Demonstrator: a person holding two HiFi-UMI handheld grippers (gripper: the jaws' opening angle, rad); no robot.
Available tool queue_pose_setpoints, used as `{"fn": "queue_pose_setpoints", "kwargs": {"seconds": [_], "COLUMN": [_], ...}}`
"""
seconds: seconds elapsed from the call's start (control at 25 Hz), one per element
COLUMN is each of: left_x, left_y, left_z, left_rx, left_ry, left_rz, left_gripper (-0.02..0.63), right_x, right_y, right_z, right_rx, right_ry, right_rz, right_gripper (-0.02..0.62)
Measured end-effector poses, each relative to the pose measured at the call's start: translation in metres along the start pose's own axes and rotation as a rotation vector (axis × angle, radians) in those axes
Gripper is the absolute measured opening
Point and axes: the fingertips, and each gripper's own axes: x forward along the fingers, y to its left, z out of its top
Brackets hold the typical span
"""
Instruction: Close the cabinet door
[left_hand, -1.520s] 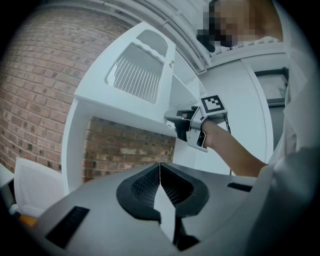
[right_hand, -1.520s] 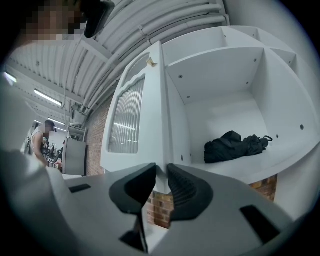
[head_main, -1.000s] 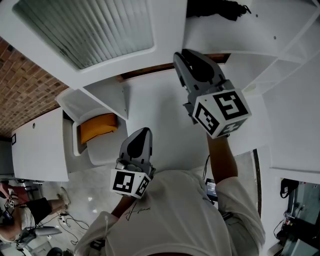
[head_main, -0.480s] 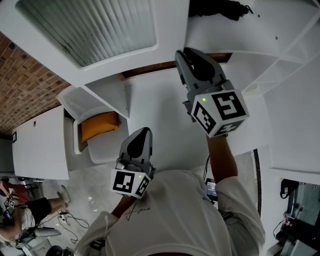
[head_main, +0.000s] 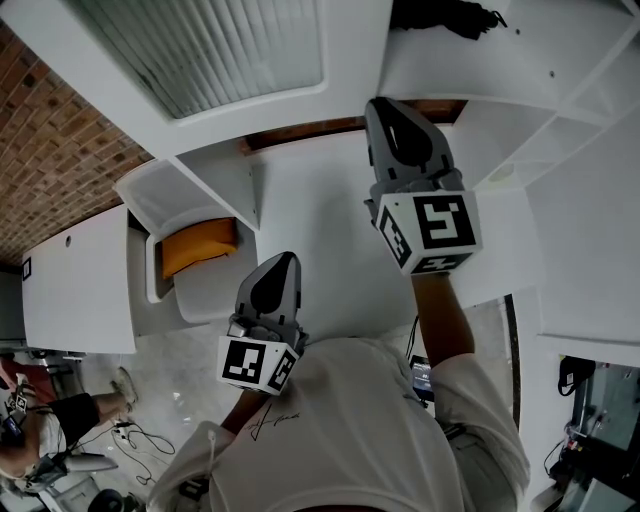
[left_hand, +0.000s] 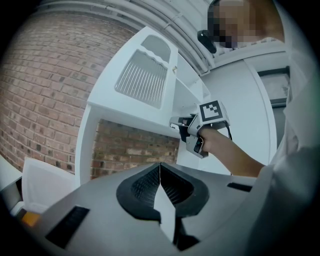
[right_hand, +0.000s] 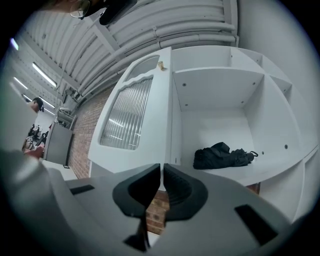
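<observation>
Closing door: cabinet door (head_main: 200, 70) hangs open, just left of right gripper (head_main: 395, 120).
Right gripper: nearer one, jaws together, empty.
Left gripper (head_main: 283, 270): low, jaws together, empty.

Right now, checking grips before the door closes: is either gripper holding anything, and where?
Nothing is held: the left gripper and right gripper both have jaws together, empty.

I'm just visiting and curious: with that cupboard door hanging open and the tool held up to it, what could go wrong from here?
The cabinet door has a ribbed glass panel; a hard shove could slam it shut. The right hand-held gripper, jaws nearly together and empty, points at the door's narrow edge and might slip off. The black bundle on the shelf could get pinched if any of it overhangs.
</observation>
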Motion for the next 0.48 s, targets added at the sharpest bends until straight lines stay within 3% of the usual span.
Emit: {"fn": "queue_pose_setpoints", "kwargs": {"seconds": [0.48], "left_x": [-0.024], "left_y": [0.009], "left_z": [0.011], "left_rx": [0.0], "left_ry": [-0.029], "left_rz": [-0.007], "left_gripper": [0.017], "right_x": [-0.024], "right_y": [0.032], "right_z": [-0.017], "right_rx": [0.003], "right_ry": [0.079], "right_rz": [0.044], "right_gripper": [0.028]}}
